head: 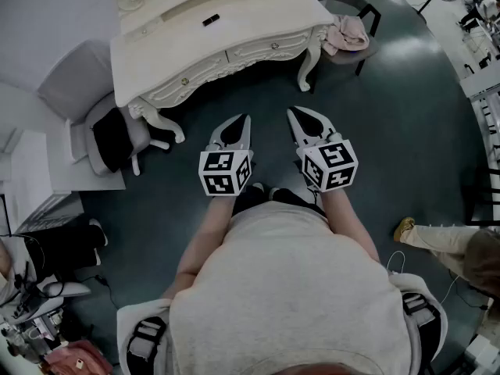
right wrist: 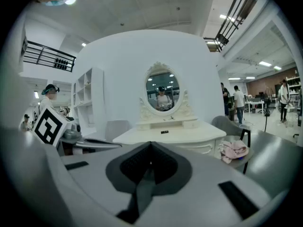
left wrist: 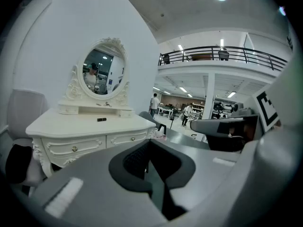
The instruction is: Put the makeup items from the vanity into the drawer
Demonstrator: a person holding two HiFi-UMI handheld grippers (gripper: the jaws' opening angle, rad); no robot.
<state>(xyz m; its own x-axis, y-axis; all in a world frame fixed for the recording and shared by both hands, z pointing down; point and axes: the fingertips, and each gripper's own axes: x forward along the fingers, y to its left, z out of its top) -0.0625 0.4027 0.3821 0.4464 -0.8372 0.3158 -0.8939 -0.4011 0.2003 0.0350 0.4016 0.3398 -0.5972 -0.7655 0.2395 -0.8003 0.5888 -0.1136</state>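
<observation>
Makeup items [head: 210,20]: small, one a dark stick, on vanity [head: 258,18] top above closed drawers [head: 187,80] | handling: probably light, stiff, smooth, may roll; pinch across its middle | left gripper [head: 244,123]: jaws together, empty, short of vanity | right gripper [head: 294,116]: jaws together, empty

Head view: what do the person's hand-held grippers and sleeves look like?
Both the left hand-held gripper and right hand-held gripper are light grey, tapering to points, dark inside; each carries a black-and-white marker cube. The top is pale, short-sleeved.

Light-grey tee [head: 289,287], grey left gripper [head: 244,119], right gripper [head: 290,112], b&w marker cubes [head: 225,172]
</observation>
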